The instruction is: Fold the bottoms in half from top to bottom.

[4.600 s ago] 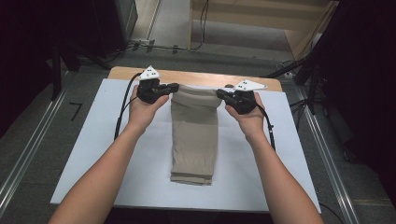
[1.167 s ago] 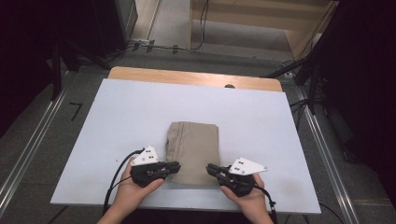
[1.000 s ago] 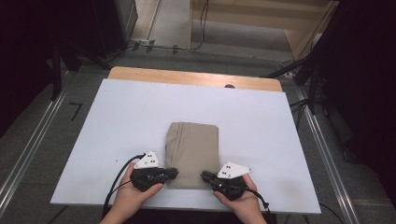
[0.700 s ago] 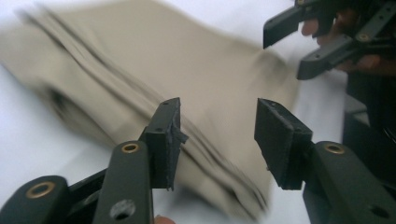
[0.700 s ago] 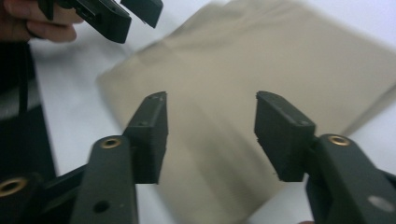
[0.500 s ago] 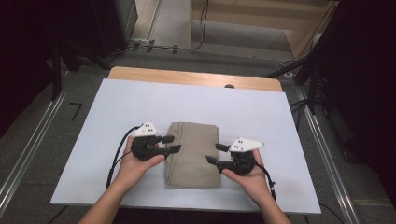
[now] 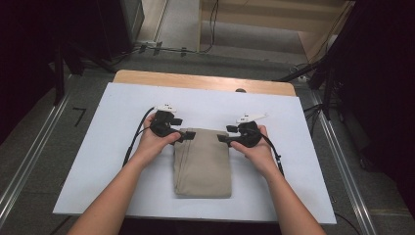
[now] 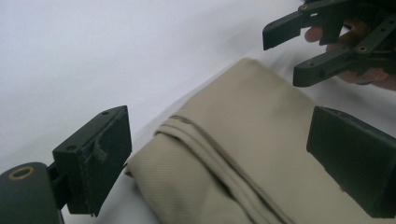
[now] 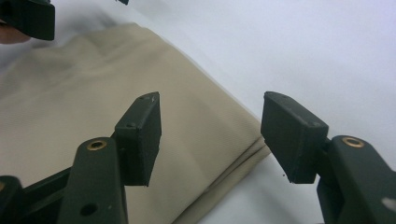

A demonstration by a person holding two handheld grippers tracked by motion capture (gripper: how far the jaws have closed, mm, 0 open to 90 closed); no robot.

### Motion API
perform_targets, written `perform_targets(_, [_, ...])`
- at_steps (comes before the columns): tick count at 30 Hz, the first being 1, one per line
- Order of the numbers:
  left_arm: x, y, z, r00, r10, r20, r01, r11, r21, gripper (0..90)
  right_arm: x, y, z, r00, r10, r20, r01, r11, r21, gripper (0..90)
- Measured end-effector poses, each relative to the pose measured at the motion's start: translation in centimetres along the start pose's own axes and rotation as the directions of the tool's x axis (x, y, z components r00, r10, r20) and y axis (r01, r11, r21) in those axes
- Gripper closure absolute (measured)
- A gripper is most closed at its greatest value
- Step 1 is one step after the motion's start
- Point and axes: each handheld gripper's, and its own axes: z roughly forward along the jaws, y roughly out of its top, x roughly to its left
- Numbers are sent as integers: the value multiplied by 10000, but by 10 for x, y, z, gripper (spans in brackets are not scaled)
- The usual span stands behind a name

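Note:
A beige cloth [image 7: 203, 164] lies folded into a rectangle on the white table cover [image 7: 98, 147]. My left gripper [image 7: 185, 136] is at the cloth's far left corner and my right gripper [image 7: 221, 138] at its far right corner, both pointing inward. Both have just been opening. In the left gripper view the left gripper [image 8: 219, 149] stands wide over the cloth [image 8: 261, 130] without pressing it, and the other gripper [image 8: 322, 44] shows beyond. In the right gripper view the right gripper [image 9: 212, 130] is open above the cloth's [image 9: 84, 121] layered edge.
A wooden table edge [image 7: 195, 81] runs along the far side of the white cover. Metal rails [image 7: 29, 166] flank the table on both sides. Dark equipment [image 7: 381, 73] stands at the right, and cables [image 7: 213, 19] lie on the floor behind.
Both hands moved from the cloth's near edge to its far edge. Both grippers went from shut to open and let go of the cloth.

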Motion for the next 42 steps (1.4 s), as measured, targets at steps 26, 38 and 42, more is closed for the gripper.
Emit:
perform_targets(26, [14,15,13,9966,822,-78,-814,9938,758,812,-24,13,18,9939,272,-1070,-193,9970,744,791])
perform_targets(38, [24,65,-1,9846,891,-1504,-1030,9909,-868,612,-45,60,3,9982,595,76,-588,9955,-744,673])
perform_targets(42, [24,61,-13,9897,457,-1355,-668,9855,-1559,269,-43,62,-6,9959,722,544,-650,9901,-1244,325])
